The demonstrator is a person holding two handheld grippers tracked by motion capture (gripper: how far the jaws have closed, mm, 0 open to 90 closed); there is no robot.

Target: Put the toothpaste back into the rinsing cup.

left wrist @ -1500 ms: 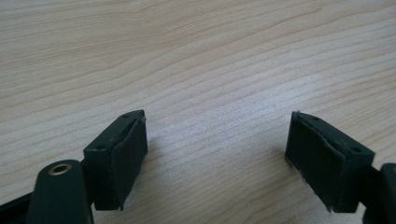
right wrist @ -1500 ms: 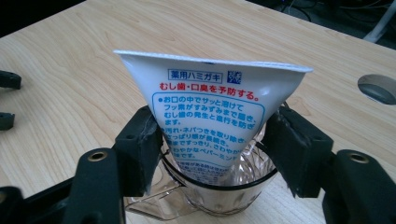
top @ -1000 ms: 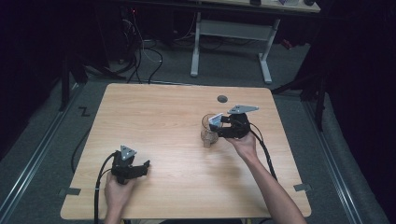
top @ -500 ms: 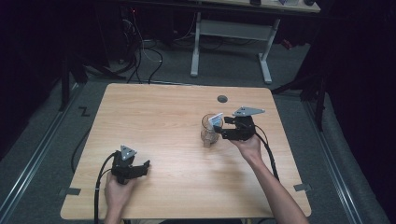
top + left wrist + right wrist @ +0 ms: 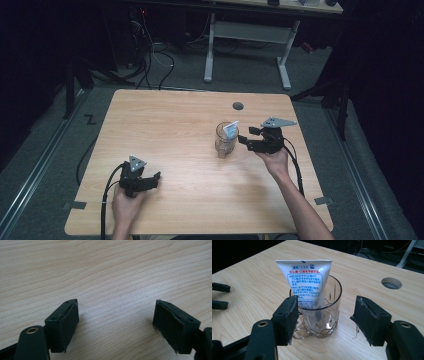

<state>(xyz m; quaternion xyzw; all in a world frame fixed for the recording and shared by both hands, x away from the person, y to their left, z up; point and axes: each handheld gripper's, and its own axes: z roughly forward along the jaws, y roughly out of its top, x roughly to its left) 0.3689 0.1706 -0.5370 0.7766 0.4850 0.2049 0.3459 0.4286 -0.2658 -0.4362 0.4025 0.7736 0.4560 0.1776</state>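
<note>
A pale wooden table [image 5: 165, 125] stands in a dark room, with cables and the legs of another desk dim on the floor beyond it.

Nearest, at the person's left, the left gripper [image 5: 150, 181] rests low on the tabletop, well apart from everything else. Its jaws stand wide apart with nothing between them, and its own view looks along them at bare wood grain. It seems parked there, waiting while the other hand works.

Farther in, on the right half of the table, the right gripper [image 5: 324, 320] is held level, just beside a clear glass tumbler [image 5: 318, 325] and pointing at it. Its jaws are apart and have just been closing a little, with no thing between the pads; the glass sits just beyond them. The tumbler stands upright on the wood. A white toothpaste tube [image 5: 305, 285] stands inside it, cap end down and flat crimped end up, leaning on the rim, probably so that it stays propped and easy to take.

The tube's cap is blurred behind cut-glass facets. Its printed label is too small to read. Farthest, a round cable hole [image 5: 238, 105] sits near the table's back edge.
</note>
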